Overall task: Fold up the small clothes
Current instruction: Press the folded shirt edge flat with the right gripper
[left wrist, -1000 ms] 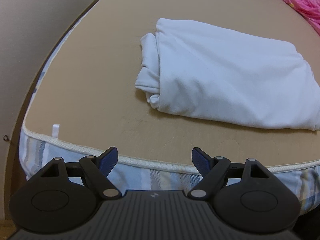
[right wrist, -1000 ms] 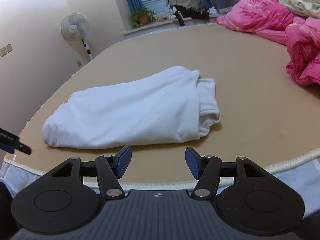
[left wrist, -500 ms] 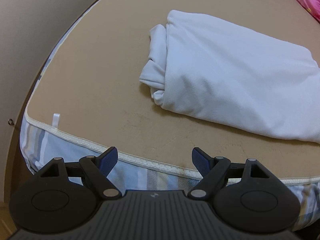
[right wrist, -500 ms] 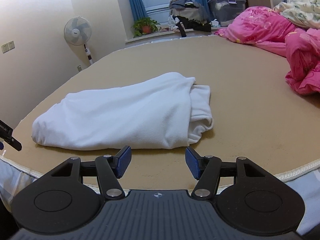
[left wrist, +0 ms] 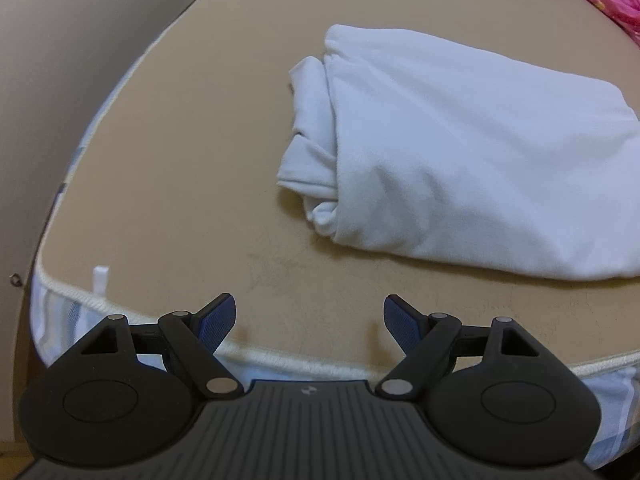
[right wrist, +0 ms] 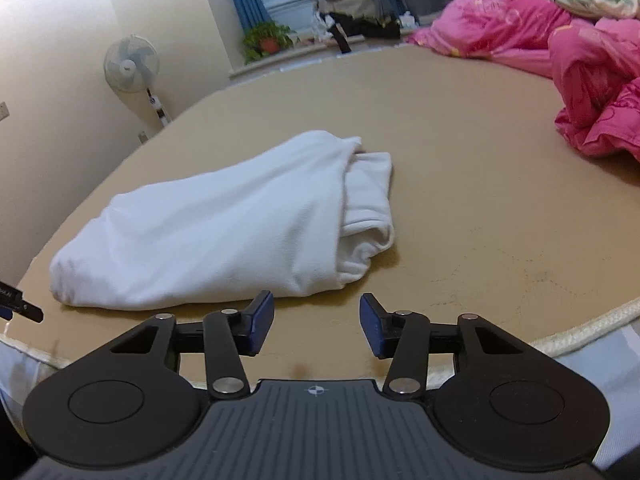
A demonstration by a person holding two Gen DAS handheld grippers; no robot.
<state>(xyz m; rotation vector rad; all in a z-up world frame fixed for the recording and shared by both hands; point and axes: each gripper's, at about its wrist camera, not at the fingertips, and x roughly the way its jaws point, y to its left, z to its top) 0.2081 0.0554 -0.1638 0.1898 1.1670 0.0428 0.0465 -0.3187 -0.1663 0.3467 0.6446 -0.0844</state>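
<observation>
White cotton-like cloth, a folded white garment [left wrist: 460, 152], lies on the tan mattress [left wrist: 180, 168] near its front edge. In the left wrist view the garment fills the upper right part, with its bunched, rolled end turned to the left and its smooth folded side running to the right. The left gripper [left wrist: 310, 322] hangs low over the piped mattress edge [left wrist: 280, 356], its two blue-padded fingers [left wrist: 216, 322] spread wide apart. They hold nothing and touch nothing; the garment is a little ahead of them, to the right.

In the right wrist view the same garment [right wrist: 224, 224] lies from the lower left to the middle, with the bunched end now on its right side. A small dark part of the other tool [right wrist: 20, 306] shows at the far left border. The right gripper [right wrist: 316, 326] is also wide open and empty, and the tip of its left finger [right wrist: 260, 320] is just in front of the near fold of the garment; whether it touches I cannot tell. Further right, well apart, is a pink quilt [right wrist: 580, 80]. Behind stand a fan [right wrist: 130, 64] and a potted plant [right wrist: 268, 38].
</observation>
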